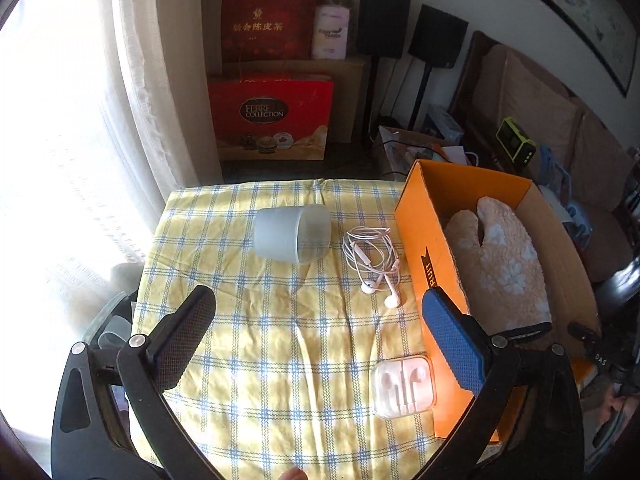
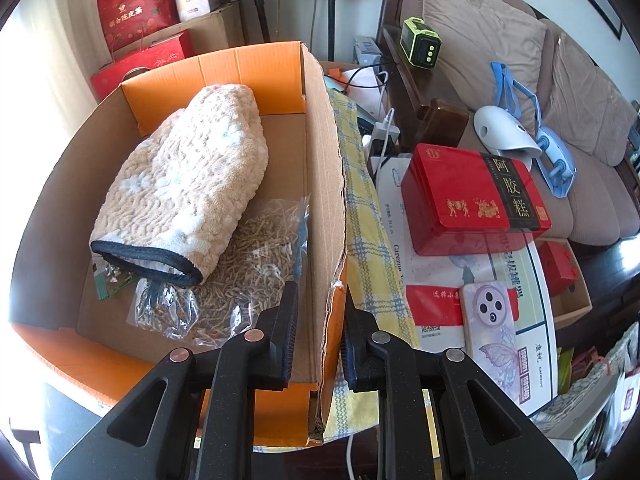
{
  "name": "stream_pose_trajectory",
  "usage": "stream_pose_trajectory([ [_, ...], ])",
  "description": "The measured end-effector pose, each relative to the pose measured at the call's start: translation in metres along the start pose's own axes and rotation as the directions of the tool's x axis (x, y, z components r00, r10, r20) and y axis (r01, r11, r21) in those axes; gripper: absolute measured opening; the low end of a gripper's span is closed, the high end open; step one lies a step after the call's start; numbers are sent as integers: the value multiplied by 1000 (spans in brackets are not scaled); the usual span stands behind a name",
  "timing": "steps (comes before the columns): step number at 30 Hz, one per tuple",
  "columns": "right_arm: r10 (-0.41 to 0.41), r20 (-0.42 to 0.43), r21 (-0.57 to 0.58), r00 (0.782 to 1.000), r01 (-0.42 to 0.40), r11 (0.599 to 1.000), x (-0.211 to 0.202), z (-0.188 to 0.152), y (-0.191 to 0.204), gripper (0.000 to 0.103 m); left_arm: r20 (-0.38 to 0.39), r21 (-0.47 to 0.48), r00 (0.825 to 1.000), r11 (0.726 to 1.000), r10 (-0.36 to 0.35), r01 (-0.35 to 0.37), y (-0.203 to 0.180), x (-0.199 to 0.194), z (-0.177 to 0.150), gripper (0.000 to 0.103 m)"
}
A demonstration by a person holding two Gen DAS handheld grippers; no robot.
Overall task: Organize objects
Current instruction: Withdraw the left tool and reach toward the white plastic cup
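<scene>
Your left gripper (image 1: 320, 320) hung with jaws spread wide and empty over the checked desk (image 1: 256, 344), where a frosted cup (image 1: 294, 233), tangled earphones (image 1: 374, 262) and an earphone case (image 1: 402, 386) lay. Your right gripper (image 2: 320, 312) pinched the orange box (image 2: 326, 184) wall; a fluffy mitt (image 2: 192, 176) lay inside.

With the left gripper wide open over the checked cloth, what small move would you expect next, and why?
Probably the left gripper eases forward and down toward the loose earphones. Its jaws are open and empty, and the earphones, the frosted cup on its side and the earphone case lie outside the orange box, whose wall the right gripper clamps. The cup is a fair alternative.
</scene>
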State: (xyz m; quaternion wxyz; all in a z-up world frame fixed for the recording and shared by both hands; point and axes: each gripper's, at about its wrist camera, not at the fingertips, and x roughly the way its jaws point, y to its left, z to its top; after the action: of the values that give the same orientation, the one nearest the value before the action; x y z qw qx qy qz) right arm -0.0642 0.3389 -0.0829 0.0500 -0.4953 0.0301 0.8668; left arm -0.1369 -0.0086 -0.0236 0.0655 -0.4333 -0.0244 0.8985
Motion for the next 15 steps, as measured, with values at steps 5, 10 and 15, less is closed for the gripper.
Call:
stream_pose_trajectory([
  [5,-4,0,-1,1000,4,1000,0,0,1,20,-30,-47,999,998,39,-40,30,20,4,103],
  [10,-5,0,-4,1000,5,1000,1,0,1,20,-33,-30,994,994,100,-101,43,44,11,103],
  [15,-5,0,-3,1000,5,1000,1,1,1,21,-36,-15,991,991,132,-133,38,72,19,103],
])
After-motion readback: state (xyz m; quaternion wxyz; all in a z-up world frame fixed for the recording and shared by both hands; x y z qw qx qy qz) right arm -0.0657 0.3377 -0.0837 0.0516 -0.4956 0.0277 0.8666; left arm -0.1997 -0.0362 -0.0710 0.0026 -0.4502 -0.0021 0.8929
